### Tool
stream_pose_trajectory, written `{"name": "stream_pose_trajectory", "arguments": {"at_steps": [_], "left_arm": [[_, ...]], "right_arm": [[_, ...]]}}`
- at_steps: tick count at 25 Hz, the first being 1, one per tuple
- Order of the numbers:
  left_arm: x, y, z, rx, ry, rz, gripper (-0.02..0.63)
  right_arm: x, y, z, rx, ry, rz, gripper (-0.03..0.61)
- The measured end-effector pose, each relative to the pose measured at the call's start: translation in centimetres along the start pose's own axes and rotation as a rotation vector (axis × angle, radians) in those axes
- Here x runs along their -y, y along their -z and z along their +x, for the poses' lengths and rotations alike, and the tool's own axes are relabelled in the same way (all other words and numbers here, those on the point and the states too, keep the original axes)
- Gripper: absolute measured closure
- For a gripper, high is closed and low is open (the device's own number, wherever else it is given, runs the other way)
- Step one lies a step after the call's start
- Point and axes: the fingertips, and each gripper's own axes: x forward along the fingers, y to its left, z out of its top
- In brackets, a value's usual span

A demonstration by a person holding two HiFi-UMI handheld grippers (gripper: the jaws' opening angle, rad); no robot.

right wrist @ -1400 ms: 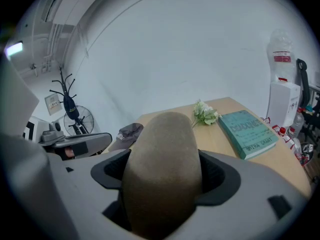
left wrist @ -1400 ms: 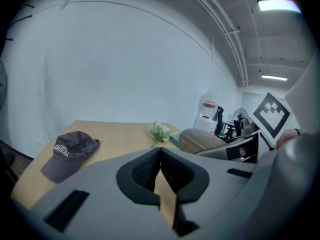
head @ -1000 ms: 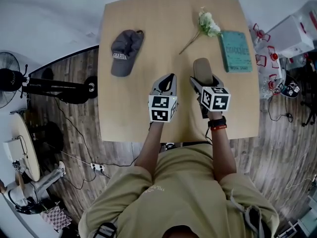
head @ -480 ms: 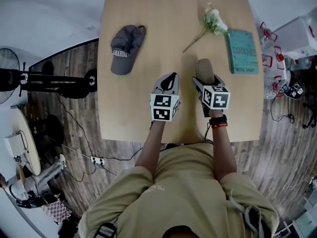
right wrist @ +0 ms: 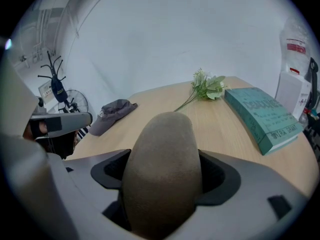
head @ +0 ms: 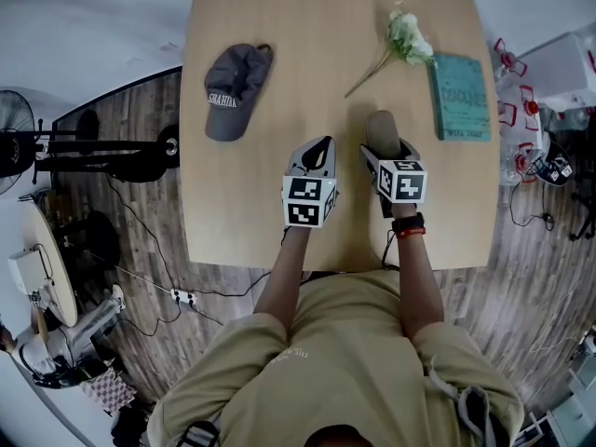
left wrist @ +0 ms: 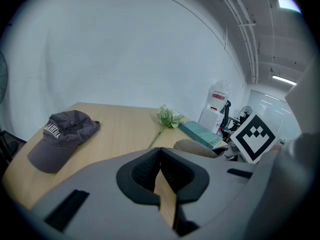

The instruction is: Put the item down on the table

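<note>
Table [head: 251,203] holds one cap [head: 233,87], one flower [head: 408,40], one book [head: 460,98]; right gripper [head: 384,153] clamps item [head: 381,128].

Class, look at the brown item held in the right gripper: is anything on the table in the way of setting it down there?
Nothing visible does. The right gripper holds the brown item over bare table; the flower, book and cap lie apart from it.

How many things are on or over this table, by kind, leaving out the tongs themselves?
Cap: 1
Flower sprig: 1
Book: 1
Brown oblong item, held in the right tongs: 1
Total: 4
</note>
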Motion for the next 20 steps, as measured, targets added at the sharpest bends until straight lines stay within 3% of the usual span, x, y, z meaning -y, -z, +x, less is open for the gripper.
{"name": "stream_pose_trajectory", "arguments": {"at_steps": [20], "left_arm": [[-1.8, 1.5, 0.7, -0.026, -0.014, -0.043, 0.592]], "right_arm": [[0.7, 2.6, 3.1, -0.078, 0.049, -0.039, 0.168]]}}
